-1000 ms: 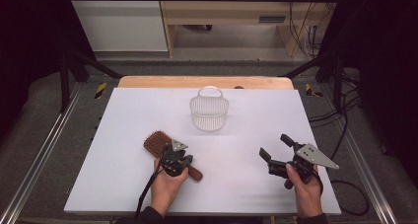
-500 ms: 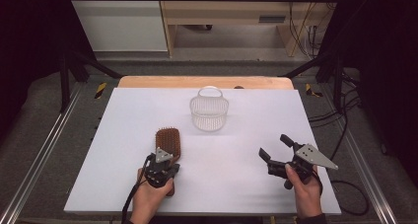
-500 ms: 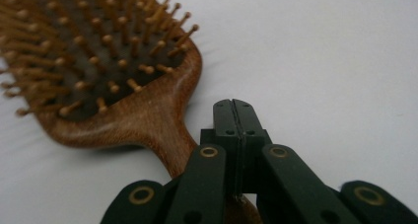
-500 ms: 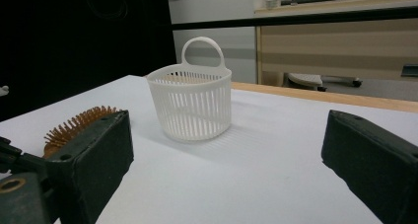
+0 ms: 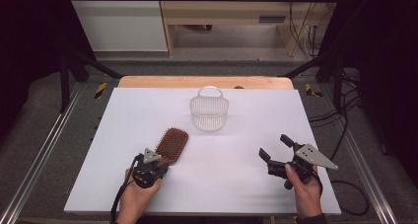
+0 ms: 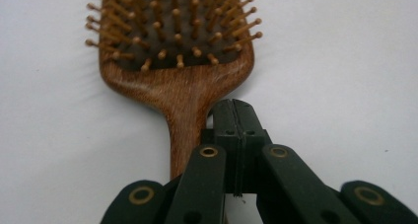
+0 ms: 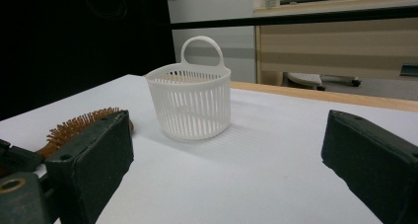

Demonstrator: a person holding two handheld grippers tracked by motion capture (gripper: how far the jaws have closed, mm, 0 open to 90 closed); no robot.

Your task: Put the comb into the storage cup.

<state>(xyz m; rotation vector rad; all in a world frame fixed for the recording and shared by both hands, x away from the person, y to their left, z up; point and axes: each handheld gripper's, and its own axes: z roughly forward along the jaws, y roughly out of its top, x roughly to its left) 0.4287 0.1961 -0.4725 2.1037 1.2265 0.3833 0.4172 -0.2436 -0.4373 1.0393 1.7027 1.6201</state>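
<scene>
From the high view I find the wooden hairbrush (image 5: 172, 143) lying bristles-up on the white desk (image 5: 148, 110), in the near-left part, its head pointing away from me and slightly right, its handle running back under my left tool (image 5: 156, 164). In the left gripper view the left tool (image 6: 235, 123) has its jaws pressed together with no gap between them, and they sit just to the right of the brush handle (image 6: 185, 135) rather than around it; they look to be touching its side, though I cannot confirm contact from this angle. The brush head, with its rows of round-tipped pins, lies directly ahead of the tool. My right tool (image 5: 277, 147) is held above the near-right part of the desk, well apart from the brush, its jaws spread wide with nothing between them; the right gripper view shows the same wide gap (image 7: 226, 155). A white slatted basket (image 5: 209, 110) with a loop handle stands upright at mid-desk, beyond the brush and between the two tools.
</scene>
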